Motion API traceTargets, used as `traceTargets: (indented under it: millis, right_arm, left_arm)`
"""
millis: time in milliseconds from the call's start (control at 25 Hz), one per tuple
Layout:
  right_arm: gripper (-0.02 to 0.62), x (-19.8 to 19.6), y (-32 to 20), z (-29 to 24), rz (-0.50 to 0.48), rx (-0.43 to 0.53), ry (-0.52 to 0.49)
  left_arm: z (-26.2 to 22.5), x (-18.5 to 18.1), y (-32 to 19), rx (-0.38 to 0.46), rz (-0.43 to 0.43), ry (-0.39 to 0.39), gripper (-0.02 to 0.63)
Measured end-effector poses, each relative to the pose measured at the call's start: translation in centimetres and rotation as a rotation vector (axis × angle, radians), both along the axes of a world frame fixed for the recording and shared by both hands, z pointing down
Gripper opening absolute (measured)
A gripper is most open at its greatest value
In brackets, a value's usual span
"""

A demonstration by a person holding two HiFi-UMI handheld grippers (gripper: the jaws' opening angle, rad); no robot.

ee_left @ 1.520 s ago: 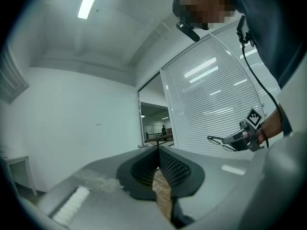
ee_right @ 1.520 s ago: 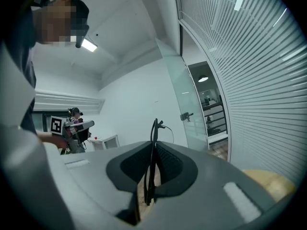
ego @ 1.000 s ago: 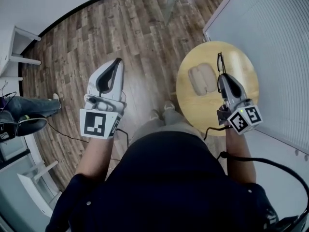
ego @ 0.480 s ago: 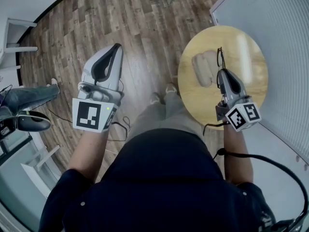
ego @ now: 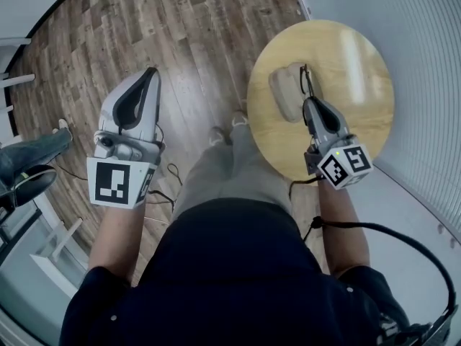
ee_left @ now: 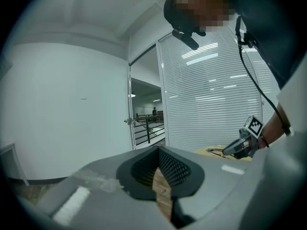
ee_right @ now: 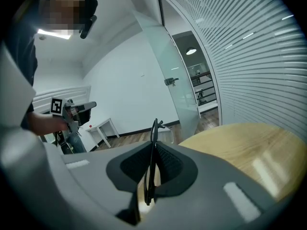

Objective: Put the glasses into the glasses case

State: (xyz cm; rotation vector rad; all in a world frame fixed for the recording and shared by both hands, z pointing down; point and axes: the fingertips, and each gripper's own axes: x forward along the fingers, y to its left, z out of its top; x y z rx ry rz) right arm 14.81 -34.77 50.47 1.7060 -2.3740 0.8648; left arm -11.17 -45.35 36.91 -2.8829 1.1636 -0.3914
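A beige glasses case (ego: 285,92) lies on the round wooden table (ego: 353,63). My right gripper (ego: 310,101) is shut on black glasses (ego: 307,81), which stand on edge between its pads and stick out past the tips by the case's right edge. In the right gripper view the glasses (ee_right: 154,128) rise thin and upright out of the jaws, with the table (ee_right: 240,143) to the right. My left gripper (ego: 149,73) hangs over the wooden floor left of the table, shut and empty. From the left gripper (ee_left: 158,163) view, the right gripper (ee_left: 236,148) shows at the far right.
A wall of white slatted blinds (ego: 425,63) runs along the table's right side. My legs (ego: 230,171) stand between the two grippers. A seated person's leg and shoe (ego: 29,161) and white furniture (ego: 50,251) are at the far left; a cable (ego: 169,175) lies on the floor.
Both grippers have sunk lower. The right one has carried the glasses closer to the case; the left stays shut and empty over the floor.
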Motion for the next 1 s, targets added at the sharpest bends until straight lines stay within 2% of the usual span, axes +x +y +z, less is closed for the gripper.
traceTargets:
  millis: [320,560,1000]
  right_arm:
    - [0.034,-0.2,-0.1,4.7,-0.026,-0.064,0.019]
    - [0.034,-0.2,-0.4,7.0,-0.038,-0.111,0.015]
    - [0.034,-0.2,-0.7,10.7,-0.061,-0.179,0.013]
  left_arm:
    - [3.3,1.1,-0.3,-0.044,0.009,-0.014,0.0]
    - [6.1,1.1,-0.9,-0.1,0.012,-0.037,0.0]
    - [9.0,1.4,-1.7,-0.15,0.01,-0.064,0.0]
